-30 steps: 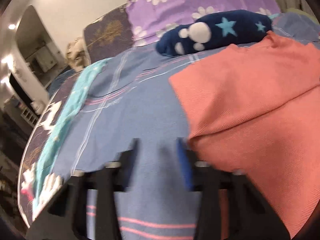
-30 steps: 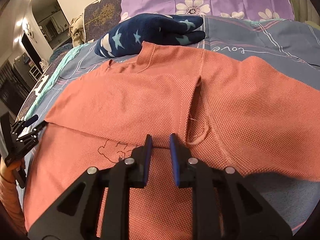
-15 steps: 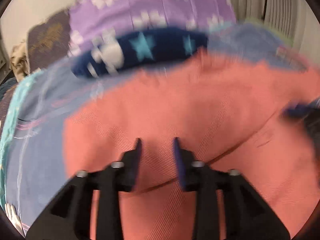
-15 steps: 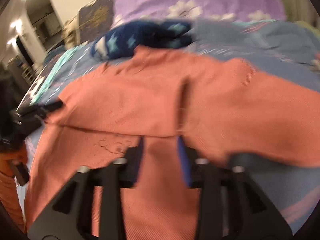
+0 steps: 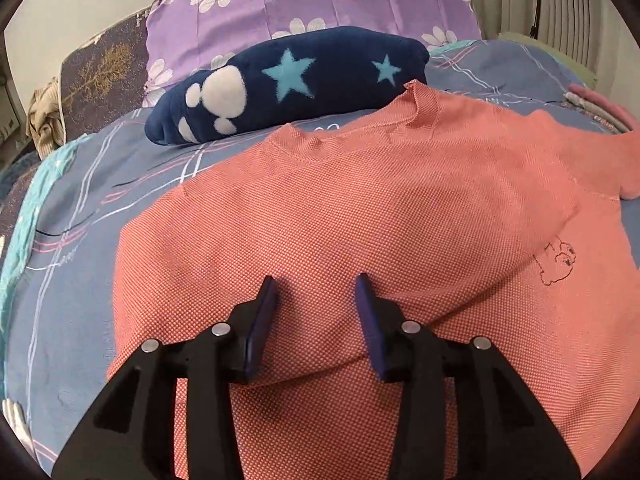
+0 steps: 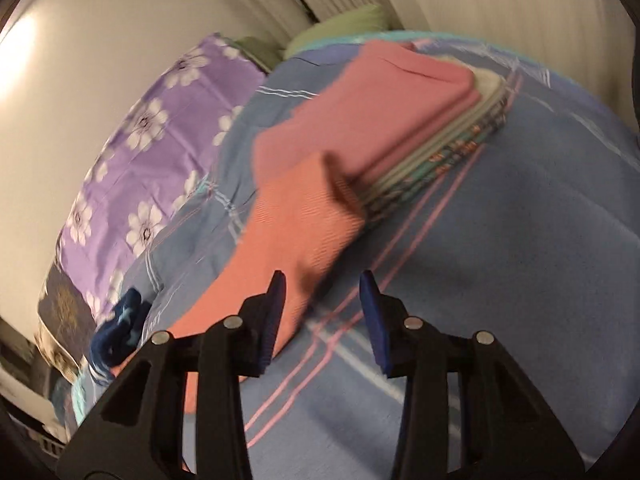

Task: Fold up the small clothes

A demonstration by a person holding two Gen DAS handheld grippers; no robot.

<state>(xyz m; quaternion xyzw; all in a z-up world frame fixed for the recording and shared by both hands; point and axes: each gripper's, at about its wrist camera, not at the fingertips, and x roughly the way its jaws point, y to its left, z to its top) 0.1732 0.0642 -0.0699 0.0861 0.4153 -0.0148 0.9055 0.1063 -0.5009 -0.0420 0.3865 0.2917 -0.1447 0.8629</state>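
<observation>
The coral knit shirt [image 5: 360, 216] lies spread on the blue plaid bedsheet [image 5: 72, 248], its upper part folded down over the lower part so the small outline drawing [image 5: 556, 260] shows just below the fold edge. The left gripper [image 5: 316, 296] hovers over that fold with its jaws apart and nothing between them; the right gripper [image 6: 322, 292] is likewise spread wide and empty, above the sheet beside the shirt's edge. A navy star-patterned fleece [image 5: 288, 84] sits behind the shirt against the purple flowered pillow [image 5: 312, 4], and a stack of folded clothes [image 6: 404, 120] lies beyond the shirt in the right wrist view.
</observation>
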